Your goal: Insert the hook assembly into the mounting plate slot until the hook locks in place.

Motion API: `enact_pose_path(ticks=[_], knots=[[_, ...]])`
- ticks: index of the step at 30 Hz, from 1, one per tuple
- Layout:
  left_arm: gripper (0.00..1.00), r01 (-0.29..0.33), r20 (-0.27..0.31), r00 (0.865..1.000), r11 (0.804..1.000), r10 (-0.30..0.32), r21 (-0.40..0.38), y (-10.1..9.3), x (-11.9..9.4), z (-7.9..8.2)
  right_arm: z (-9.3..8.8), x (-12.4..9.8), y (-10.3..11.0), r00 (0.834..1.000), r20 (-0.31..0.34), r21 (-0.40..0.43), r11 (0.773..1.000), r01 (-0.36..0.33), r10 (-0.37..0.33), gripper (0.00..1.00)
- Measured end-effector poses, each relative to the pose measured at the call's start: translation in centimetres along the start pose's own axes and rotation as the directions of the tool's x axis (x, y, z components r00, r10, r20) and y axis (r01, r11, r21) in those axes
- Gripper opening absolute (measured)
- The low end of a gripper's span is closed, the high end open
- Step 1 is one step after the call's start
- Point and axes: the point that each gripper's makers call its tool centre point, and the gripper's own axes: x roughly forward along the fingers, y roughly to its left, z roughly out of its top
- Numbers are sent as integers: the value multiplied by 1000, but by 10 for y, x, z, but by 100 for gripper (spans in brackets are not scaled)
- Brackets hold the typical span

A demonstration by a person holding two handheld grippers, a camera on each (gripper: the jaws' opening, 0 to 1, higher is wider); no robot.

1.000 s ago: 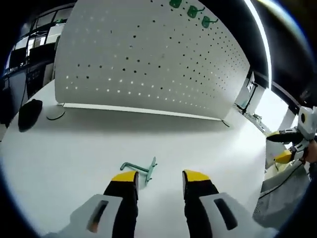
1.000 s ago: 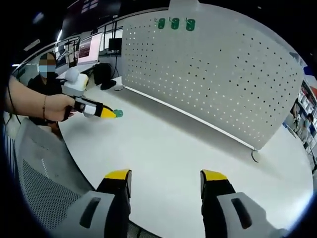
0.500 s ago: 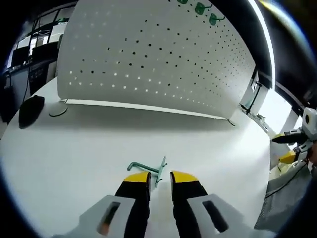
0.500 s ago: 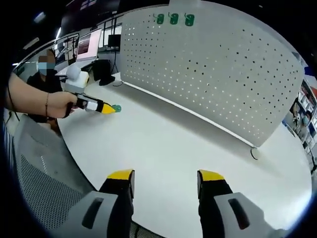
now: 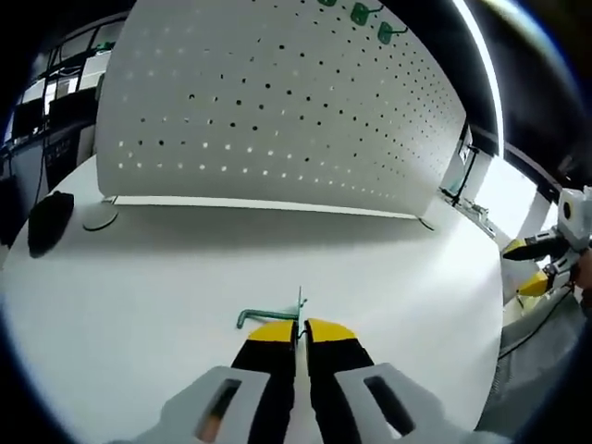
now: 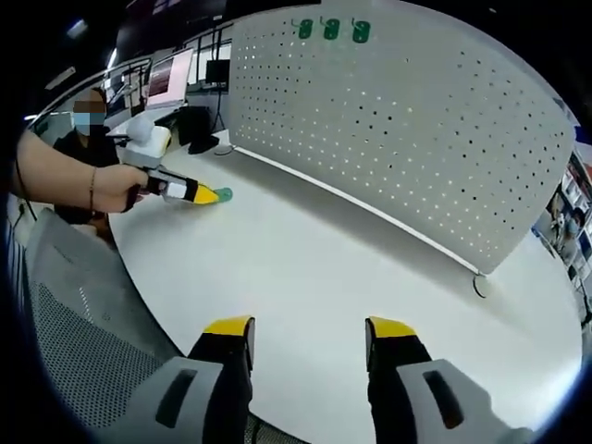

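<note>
Left claw [image 5: 298,331] pinching green hook [image 5: 268,315], right claw [image 6: 310,328] spread above table edge [image 6: 157,301]

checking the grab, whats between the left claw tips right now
The left claw has its yellow tips nearly together on the thin plate of the green hook, whose bent rod sticks out left over the white table. The plate's lower part is hidden between the tips.

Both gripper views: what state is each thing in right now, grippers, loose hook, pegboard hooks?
left gripper: shut on the green hook's plate
green hook: low over the table, not inserted
right gripper: open, holding nothing
pegboard: upright
three mounted hooks: hanging along its top
</note>
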Motion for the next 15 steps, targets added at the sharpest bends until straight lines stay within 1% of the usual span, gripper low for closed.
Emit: enact_pose_path(ticks=[4, 6, 8, 11, 15], knots=[[2, 3, -5, 1000, 1000, -3, 23, 2, -4, 5, 1, 2, -1, 1000, -4, -4, 1000, -3, 3, 44], [2, -24, 5, 1000, 999, 24, 45, 7, -9, 10, 5, 3, 0, 1000, 3, -11, 1000, -9, 9, 42], [1, -38, -8, 999, 998, 38, 56, 12, -13, 10, 8, 4, 0, 1000, 6, -17, 1000, -11, 11, 42], [1, -40, 4, 999, 998, 40, 50, 19, -20, 14, 12, 7, 0, 1000, 10, -15, 1000, -18, 18, 41], [1, -34, 10, 999, 999, 34, 40, 20, -28, 19, 15, 10, 2, 1000, 9, -19, 1000, -24, 24, 42]])
